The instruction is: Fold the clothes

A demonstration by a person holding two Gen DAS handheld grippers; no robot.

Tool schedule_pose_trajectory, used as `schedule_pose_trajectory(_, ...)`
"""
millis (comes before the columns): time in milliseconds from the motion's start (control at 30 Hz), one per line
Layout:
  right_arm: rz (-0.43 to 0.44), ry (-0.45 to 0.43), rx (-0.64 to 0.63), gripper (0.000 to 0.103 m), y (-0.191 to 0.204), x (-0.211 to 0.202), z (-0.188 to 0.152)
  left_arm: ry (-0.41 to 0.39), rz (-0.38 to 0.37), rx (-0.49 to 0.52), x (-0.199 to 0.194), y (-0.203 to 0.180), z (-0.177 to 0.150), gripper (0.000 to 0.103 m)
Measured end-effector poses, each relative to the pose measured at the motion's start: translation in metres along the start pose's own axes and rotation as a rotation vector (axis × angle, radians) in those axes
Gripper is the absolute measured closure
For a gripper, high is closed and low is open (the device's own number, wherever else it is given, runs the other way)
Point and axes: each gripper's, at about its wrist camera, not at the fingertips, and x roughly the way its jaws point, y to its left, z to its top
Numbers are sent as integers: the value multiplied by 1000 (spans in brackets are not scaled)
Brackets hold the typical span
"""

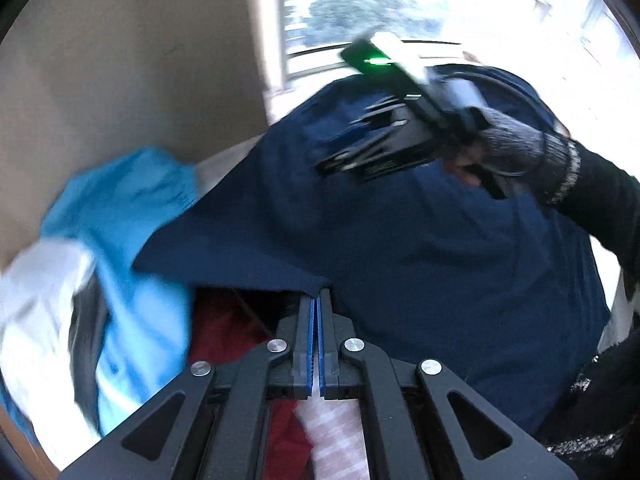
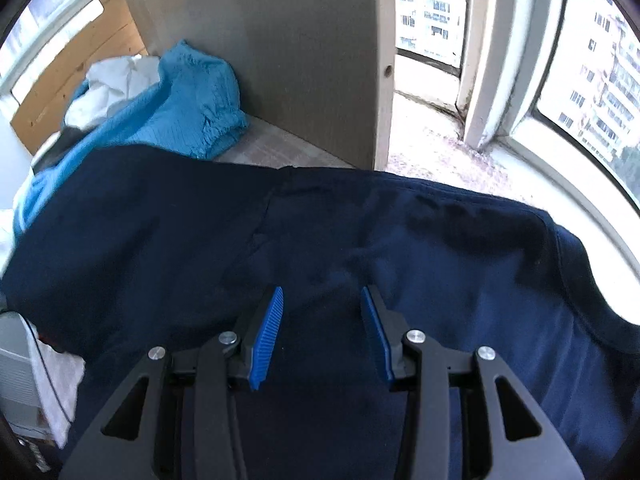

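the left gripper (image 1: pixel 316 300) pinches the dark blue shirt's (image 1: pixel 400 240) edge, lifting to fold; the right gripper (image 2: pixel 322 300) hovers half open, empty, and should pin the cloth next.

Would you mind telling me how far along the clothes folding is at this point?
Nothing looks folded yet. In hand: the left gripper is shut on an edge of the navy garment, raising it, while the right gripper hovers open above the cloth. Left: folding it, then the crumpled light blue sweater and white garment.
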Motion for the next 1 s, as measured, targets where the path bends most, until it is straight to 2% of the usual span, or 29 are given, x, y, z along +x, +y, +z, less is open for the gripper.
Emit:
schedule_pose_trajectory(100, 34, -34, 61, 62, -19, -19, -3, -7, -20, 122, 14, -41, 19, 102)
schedule_pose_trajectory(167, 53, -47, 95, 62, -32, -30, -8, 1, 0, 206, 38, -72, 21, 102)
schedule_pose_trajectory(300, 55, -61, 102, 62, -45, -51, -21, 94, 28, 329, 98, -122, -2, 98)
schedule_pose_trajectory(400, 90, -78, 48, 62, -27, -60, -16, 114, 47, 373, 109, -135, -25, 96)
schedule_pose_trajectory(467, 115, -81, -4, 61, -6, -59, -9, 111, 56, 339, 101, -128, -36, 91)
schedule_pose_trajectory(500, 123, -77, -33, 55, 6, -55, -5, 110, 59, 321, 97, -122, -40, 91)
schedule_pose_trajectory(567, 105, -45, -122, 49, 33, -43, 0, 112, 84, 285, 90, -109, -51, 91)
schedule_pose_trajectory(633, 79, 28, -168, 49, 53, -16, 1, 115, 97, 245, 84, -97, -60, 91)
schedule_pose_trajectory(733, 131, 79, -168, 49, 58, -11, -13, 100, 71, 173, 75, -84, -76, 91)
schedule_pose_trajectory(900, 118, -3, -292, 49, 84, -37, -40, 100, 32, 81, 70, -71, -109, 91)
schedule_pose_trajectory(1000, 108, 4, -359, 49, 114, -20, -36, 92, 21, 64, 67, -69, -117, 91)
